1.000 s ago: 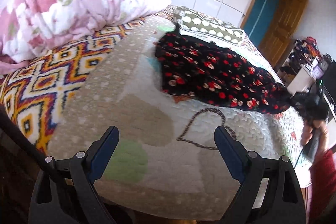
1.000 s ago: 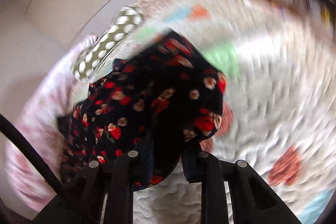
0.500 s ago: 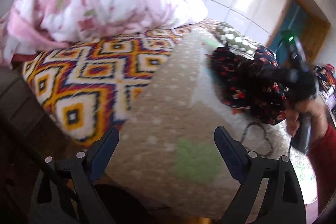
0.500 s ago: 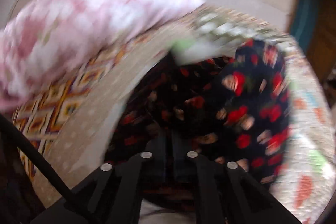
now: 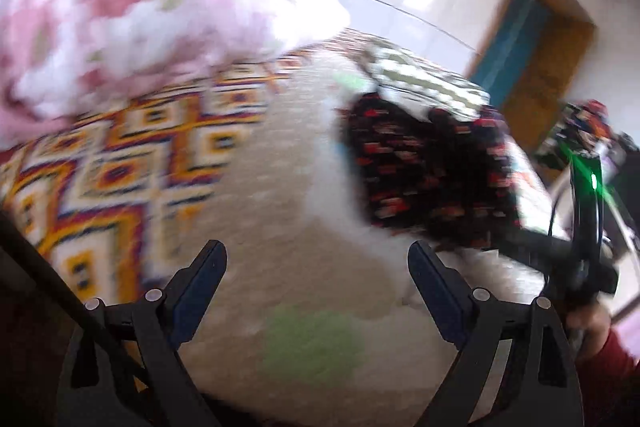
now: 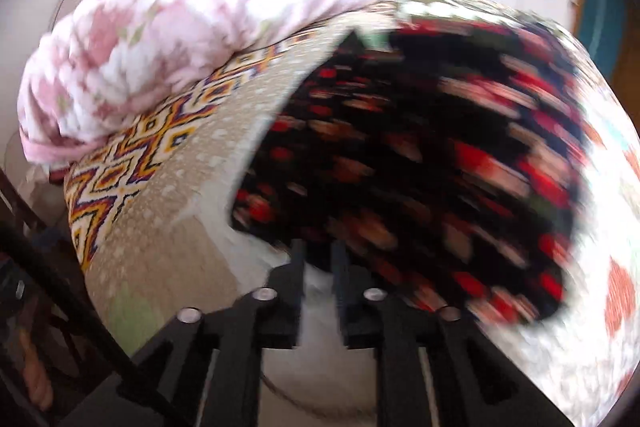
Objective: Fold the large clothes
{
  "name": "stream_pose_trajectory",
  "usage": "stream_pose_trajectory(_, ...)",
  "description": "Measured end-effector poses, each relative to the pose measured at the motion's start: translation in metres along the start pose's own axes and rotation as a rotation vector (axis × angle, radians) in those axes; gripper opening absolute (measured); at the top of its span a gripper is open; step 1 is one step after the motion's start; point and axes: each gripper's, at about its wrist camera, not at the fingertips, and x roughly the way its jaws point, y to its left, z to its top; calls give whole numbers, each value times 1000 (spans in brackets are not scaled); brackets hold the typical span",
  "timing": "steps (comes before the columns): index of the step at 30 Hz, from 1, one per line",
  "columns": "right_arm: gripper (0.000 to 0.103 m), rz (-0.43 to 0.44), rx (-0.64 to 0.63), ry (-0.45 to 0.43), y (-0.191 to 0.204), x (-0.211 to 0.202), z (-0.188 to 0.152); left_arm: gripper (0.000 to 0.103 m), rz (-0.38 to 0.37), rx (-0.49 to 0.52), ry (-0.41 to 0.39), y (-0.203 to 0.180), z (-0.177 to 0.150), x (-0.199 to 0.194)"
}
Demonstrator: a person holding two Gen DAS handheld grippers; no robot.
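The black floral garment (image 6: 420, 163), a soft dark fabric scattered with red and pale blossoms, lies bunched on the quilted bedspread (image 5: 256, 227), its near edge pinched between the narrowed fingers of the right gripper (image 6: 318, 255). Motion blur smears the print into streaks, so its folds and outline are hard to read, and the exact hem being held is hidden behind the fingers. The left gripper (image 5: 318, 261) hangs over the near side of the bed with its blue-padded fingers (image 5: 200, 283) spread wide, nothing between them. The bedspread is pale, stippled with stitched texture, with a green patch. Beside it lies a geometric diamond-patterned cover (image 5: 120, 163) in orange, purple and white. A puffy pink-and-white floral duvet (image 5: 140, 15) is heaped on that. A green dotted pillow (image 5: 424, 83) sits just behind the garment, partly covered.
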Motion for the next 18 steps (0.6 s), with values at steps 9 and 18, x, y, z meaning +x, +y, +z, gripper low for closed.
stream_pose_trajectory(9,36,-57,188,-79,-108,-76,-55,100,-181,205,30,-120,83,79)
stream_pose_trajectory(18,36,-47,321,-109,-163,-92,-96,79,-104,531,213,-252,126,209)
